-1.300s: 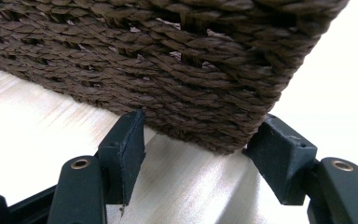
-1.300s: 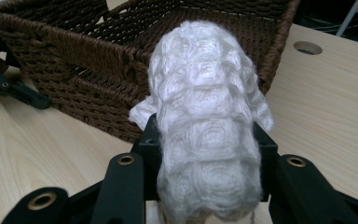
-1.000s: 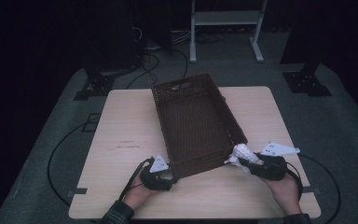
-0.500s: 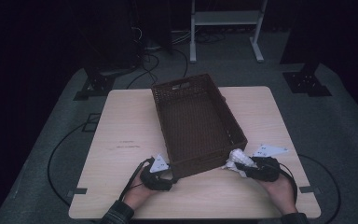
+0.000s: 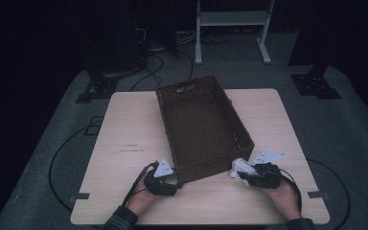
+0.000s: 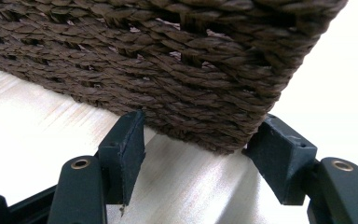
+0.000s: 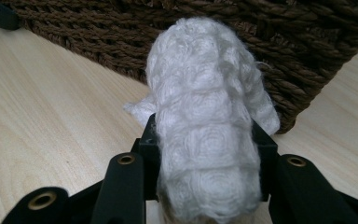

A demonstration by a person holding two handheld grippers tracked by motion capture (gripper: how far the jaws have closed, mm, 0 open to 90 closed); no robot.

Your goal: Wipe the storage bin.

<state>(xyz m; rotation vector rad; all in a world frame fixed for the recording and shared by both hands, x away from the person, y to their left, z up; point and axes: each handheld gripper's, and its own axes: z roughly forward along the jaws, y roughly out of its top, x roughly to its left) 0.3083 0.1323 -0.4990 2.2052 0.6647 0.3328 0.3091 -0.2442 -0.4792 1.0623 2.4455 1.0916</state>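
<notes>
Left gripper [image 6: 193, 140] sits at the near left corner of the dark brown woven wicker basket [image 5: 202, 127], jaws clamped either side of that corner. Right gripper [image 7: 205, 144] is clamped on a white knitted cloth bundle [image 7: 207, 126], low over the pale wooden bench [image 5: 124, 129], just beside the basket's near right corner. Basket rests mid-bench, skewed.

One woven brown basket [image 5: 202, 128] stands mid-frame on one wooden table [image 5: 124, 139], with one white knitted cloth [image 5: 242, 167] at lower right, two grippers, left gripper [image 5: 175, 181] and right gripper [image 5: 242, 178], along the bottom, and one white stand [image 5: 232, 19] at top.
</notes>
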